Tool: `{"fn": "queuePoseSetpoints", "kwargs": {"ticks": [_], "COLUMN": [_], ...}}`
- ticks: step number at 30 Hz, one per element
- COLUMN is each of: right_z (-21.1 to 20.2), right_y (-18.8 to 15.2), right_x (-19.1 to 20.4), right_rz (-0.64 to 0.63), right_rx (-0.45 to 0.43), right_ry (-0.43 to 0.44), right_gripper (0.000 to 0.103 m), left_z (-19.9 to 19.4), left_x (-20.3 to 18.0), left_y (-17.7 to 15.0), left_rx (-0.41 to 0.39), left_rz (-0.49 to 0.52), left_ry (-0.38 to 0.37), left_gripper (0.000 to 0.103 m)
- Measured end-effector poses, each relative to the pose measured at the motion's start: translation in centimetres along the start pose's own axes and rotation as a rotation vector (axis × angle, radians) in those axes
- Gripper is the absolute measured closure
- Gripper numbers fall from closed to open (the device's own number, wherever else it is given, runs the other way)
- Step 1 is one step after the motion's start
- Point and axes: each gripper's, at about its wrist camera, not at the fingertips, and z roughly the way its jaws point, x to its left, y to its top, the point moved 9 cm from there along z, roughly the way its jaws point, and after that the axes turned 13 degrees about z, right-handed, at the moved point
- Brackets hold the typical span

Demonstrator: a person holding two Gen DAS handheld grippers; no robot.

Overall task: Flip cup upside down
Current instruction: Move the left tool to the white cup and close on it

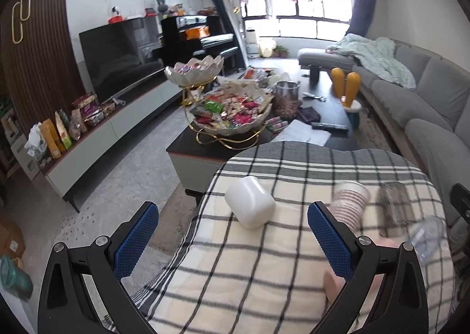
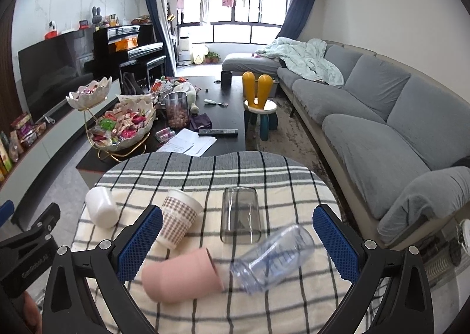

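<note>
step: approach, nothing gripped | left claw (image 1: 233, 238) wide, empty | right claw (image 2: 238, 241) wide, empty | next: likely close on pink cup (image 2: 180, 275) at 7 o'clock, upend on desk (image 2: 264, 175)

Five cups are lying on the checked cloth (image 2: 293, 187): one white cup (image 2: 101, 207), one checked paper cup (image 2: 179, 218), one smoky glass (image 2: 240, 216), one pink cup (image 2: 180, 275), one clear bluish cup (image 2: 273, 257).

Daylight from blown-out window (image 2: 232, 18); soft shadows; fisheye bending, dark corners; left view motion-blurred at right.
</note>
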Motion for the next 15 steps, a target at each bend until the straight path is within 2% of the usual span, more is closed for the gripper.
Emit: {"fn": "queuePoseSetpoints", "kwargs": {"ticks": [15], "right_z": [8.1], "right_y": [0.8], "right_x": [2.3], "right_rz": [-0.063], "right_rx": [0.052], "right_ry": [-0.004], "right_gripper": [0.000], "left_z": [13.2], "left_x": [-2.0], "left_y": [-0.7], "left_rx": [0.185], "left_rz": [-0.109], "left_ry": [0.021], "left_gripper": [0.000]}}
